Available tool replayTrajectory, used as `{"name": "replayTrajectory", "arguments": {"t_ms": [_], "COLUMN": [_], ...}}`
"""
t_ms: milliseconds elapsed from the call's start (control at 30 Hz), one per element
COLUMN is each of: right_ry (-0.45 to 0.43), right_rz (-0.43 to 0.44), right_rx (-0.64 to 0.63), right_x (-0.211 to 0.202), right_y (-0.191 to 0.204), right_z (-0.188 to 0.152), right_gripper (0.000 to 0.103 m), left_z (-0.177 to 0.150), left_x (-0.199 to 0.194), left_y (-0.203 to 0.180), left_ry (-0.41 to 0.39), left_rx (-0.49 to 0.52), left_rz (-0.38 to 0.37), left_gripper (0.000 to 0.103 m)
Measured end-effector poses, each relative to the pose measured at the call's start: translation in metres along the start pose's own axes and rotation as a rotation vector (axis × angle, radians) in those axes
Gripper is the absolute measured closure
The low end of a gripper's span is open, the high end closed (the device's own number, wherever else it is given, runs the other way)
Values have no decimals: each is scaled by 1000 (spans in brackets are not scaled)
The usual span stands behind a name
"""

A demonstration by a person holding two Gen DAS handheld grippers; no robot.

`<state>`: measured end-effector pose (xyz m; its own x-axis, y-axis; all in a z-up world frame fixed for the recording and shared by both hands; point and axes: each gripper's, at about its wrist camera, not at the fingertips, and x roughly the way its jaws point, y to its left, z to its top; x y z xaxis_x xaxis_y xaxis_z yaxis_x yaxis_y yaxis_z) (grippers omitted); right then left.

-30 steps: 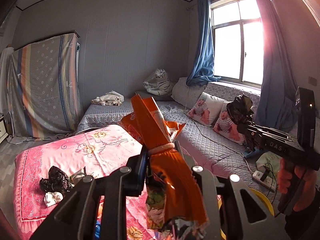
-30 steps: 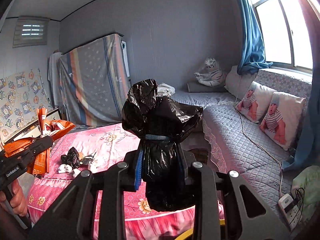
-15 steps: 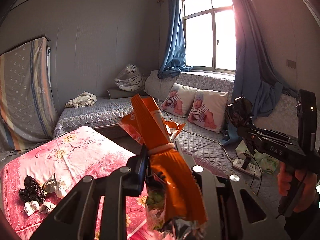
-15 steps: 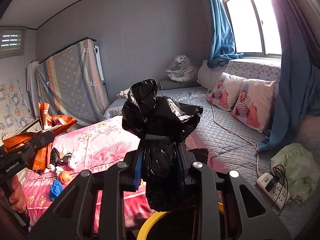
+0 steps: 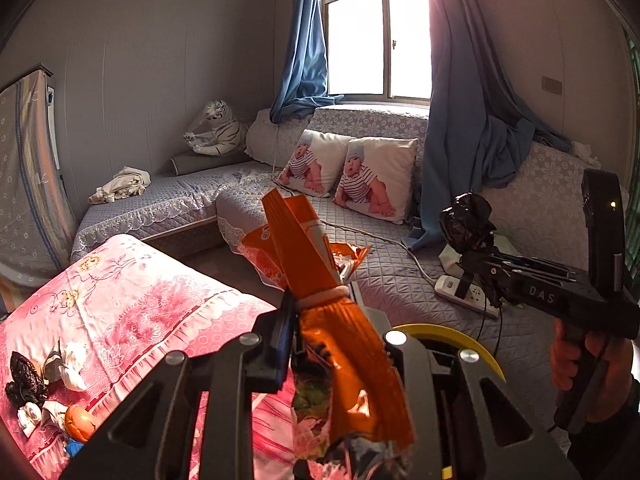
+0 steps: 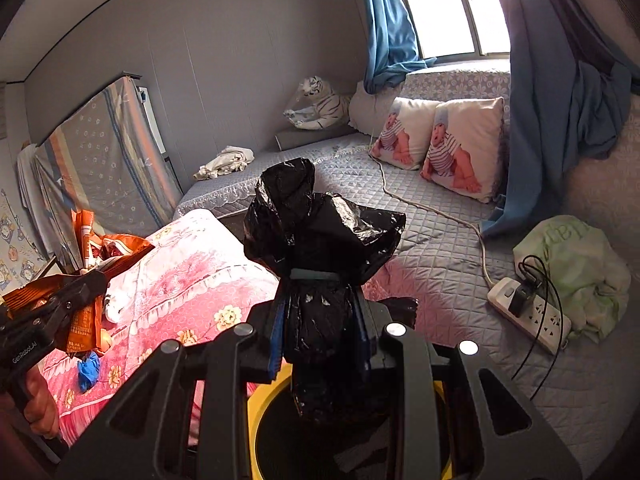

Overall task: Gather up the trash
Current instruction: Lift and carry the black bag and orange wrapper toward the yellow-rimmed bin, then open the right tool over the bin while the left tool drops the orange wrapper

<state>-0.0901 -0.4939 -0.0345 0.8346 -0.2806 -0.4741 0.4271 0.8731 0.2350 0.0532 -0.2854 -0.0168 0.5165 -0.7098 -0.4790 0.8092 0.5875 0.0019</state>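
My left gripper is shut on an orange snack wrapper that sticks up between its jaws. The same wrapper shows at the left edge of the right wrist view, held by a hand. A crumpled black plastic bag is clamped in my right gripper, which appears again with the bag at the right of the left wrist view. A yellow-rimmed bin sits directly below the right gripper; its rim peeks out behind my left gripper. More trash lies on the pink bed: a black bag scrap, white tissues, an orange.
A pink flowered bed fills the left. Grey quilted sofa seating wraps around the back and right, with two baby-print pillows, a toy tiger, a power strip with cables, and a green bag. Blue curtains hang by the window.
Both grippers swung right and sank, still clamped on their loads. The pink bed slid to the left of both views, and the yellow bin came into sight below the right gripper.
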Motion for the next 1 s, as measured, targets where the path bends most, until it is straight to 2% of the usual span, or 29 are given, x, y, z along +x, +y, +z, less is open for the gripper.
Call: {"name": "replayTrajectory", "arguments": {"t_ms": [267, 533, 1000], "right_ry": [95, 182, 271], "right_rz": [-25, -46, -56], "right_rx": [48, 90, 144], "right_x": [14, 29, 50], "right_y": [-20, -38, -53], "right_z": [-28, -51, -72], "right_gripper": [76, 76, 75], "left_z": [-18, -35, -49], "left_x": [45, 73, 99], "left_y": [-18, -31, -44], "left_ry": [107, 188, 261], "left_rx": [30, 42, 39], "left_rz": [-52, -105, -178], "left_gripper": [79, 79, 79]}}
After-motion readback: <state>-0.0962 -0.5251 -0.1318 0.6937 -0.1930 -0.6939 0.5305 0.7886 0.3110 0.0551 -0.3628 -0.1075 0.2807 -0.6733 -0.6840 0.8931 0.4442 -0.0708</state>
